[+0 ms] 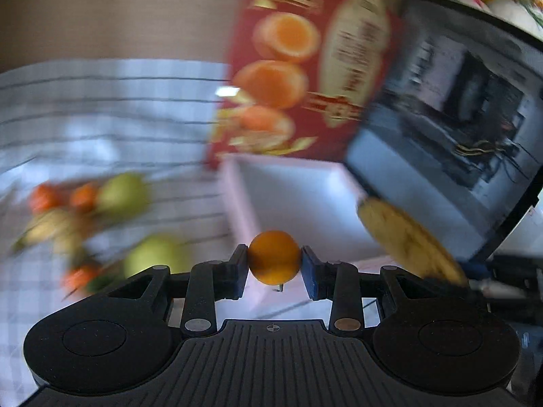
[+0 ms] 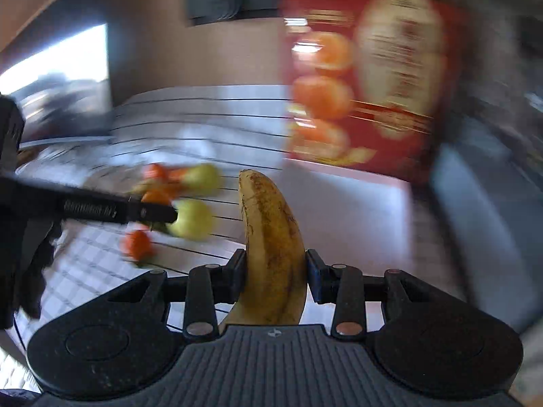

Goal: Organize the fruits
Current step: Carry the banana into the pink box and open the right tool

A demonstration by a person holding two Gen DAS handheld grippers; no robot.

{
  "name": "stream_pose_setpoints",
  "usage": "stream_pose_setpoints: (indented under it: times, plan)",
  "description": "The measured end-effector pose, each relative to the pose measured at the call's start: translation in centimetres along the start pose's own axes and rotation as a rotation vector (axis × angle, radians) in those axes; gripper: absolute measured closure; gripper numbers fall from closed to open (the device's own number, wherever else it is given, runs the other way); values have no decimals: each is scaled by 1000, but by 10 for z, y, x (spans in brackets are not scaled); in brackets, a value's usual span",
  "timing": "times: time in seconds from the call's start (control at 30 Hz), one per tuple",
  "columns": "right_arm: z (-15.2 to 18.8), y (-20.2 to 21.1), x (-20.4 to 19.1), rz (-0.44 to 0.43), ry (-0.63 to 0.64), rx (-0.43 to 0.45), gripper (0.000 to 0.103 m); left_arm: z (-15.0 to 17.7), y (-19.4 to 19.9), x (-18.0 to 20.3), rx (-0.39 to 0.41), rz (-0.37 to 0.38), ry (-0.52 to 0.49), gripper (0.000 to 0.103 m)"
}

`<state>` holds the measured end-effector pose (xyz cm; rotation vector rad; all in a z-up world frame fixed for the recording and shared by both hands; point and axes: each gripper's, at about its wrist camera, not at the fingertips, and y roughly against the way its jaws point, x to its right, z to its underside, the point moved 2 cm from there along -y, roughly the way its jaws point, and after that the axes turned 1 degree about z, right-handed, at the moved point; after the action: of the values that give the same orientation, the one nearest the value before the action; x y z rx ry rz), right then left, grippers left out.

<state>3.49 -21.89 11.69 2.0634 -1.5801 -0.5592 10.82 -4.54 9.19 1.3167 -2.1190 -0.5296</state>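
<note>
My left gripper [image 1: 274,266] is shut on a small orange [image 1: 274,257], held in the air before an open white box [image 1: 298,203] with a raised red lid [image 1: 305,68]. In the right wrist view my right gripper [image 2: 275,273] is shut on a spotted yellow banana [image 2: 271,234] that stands upright between the pads. That banana [image 1: 407,237] also shows at the right of the left wrist view. Several loose fruits, green ones [image 1: 124,193] and small orange ones [image 1: 44,198], lie blurred on the checked tablecloth [image 1: 101,118] to the left.
A dark screen [image 1: 458,118] stands just right of the box. The lid [image 2: 366,78] leans upright behind the box's white floor [image 2: 356,220]. The other gripper's black body [image 2: 118,210] reaches in from the left, over the fruit pile [image 2: 190,217]. A brown wall lies behind.
</note>
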Motion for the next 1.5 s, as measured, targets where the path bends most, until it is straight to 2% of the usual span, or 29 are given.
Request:
stream_pose_setpoints:
  times: [0.1, 0.2, 0.33, 0.47, 0.7, 0.93, 1.03, 1.23, 1.4, 1.5]
  plan:
    - [17, 13, 34, 74, -85, -6, 66, -12, -43, 17, -56, 51, -15, 65]
    - [29, 18, 59, 109, -162, -25, 66, -10, -68, 21, -82, 38, -17, 65]
    - [29, 19, 80, 117, -216, -36, 66, -4, -58, 21, -44, 56, -2, 65]
    - [2, -5, 88, 106, -234, -41, 66, 10, -29, 9, -15, 40, 39, 65]
    - [-53, -98, 91, 94, -155, -128, 66, 46, 8, -15, -40, 27, 130, 65]
    - [-69, -178, 87, 46, -159, -244, 66, 66, 24, -40, -56, -32, 194, 65]
    - [-65, -200, 80, 33, -169, -301, 67, 70, 28, -46, -53, -46, 209, 65]
    - [-55, -215, 74, 50, -140, -343, 67, 77, 27, -51, -59, -50, 223, 65]
    - [-50, -209, 76, 82, -79, -355, 67, 78, 23, -47, -69, -33, 216, 65]
    - [-50, -200, 84, 115, -53, -341, 72, 78, 21, -44, -71, -23, 210, 65]
